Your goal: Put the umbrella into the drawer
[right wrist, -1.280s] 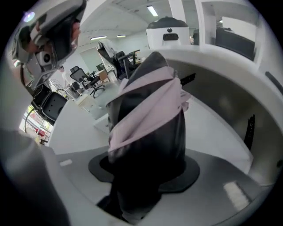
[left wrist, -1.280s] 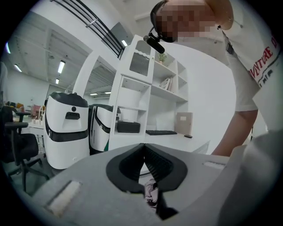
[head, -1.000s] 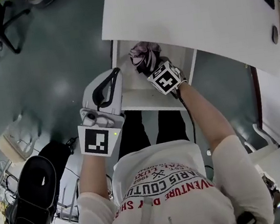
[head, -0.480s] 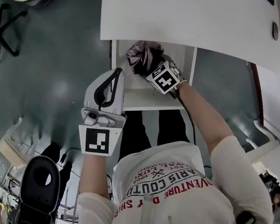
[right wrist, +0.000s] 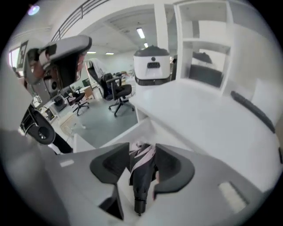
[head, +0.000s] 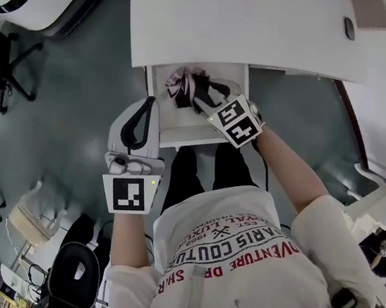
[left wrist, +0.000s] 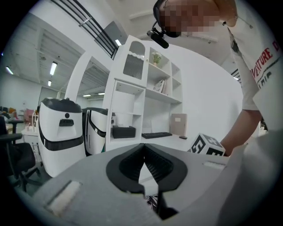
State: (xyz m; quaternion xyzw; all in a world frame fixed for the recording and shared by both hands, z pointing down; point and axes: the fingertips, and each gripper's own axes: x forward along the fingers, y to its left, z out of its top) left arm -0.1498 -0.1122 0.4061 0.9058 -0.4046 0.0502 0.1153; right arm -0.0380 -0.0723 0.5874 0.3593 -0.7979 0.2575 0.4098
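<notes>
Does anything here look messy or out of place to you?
Only slightly: the folded umbrella lies in the open drawer with its pink-and-dark fabric loose and bunched, not wrapped tight. The drawer stands pulled out from under the white desk. Nothing looks spilled or broken.

Upside down on the person's white shirt [head: 228, 248] I can read dark "ARIS COUTU" and red "VENTURE"; the smaller lines on that shirt are too blurred for me to read.
</notes>
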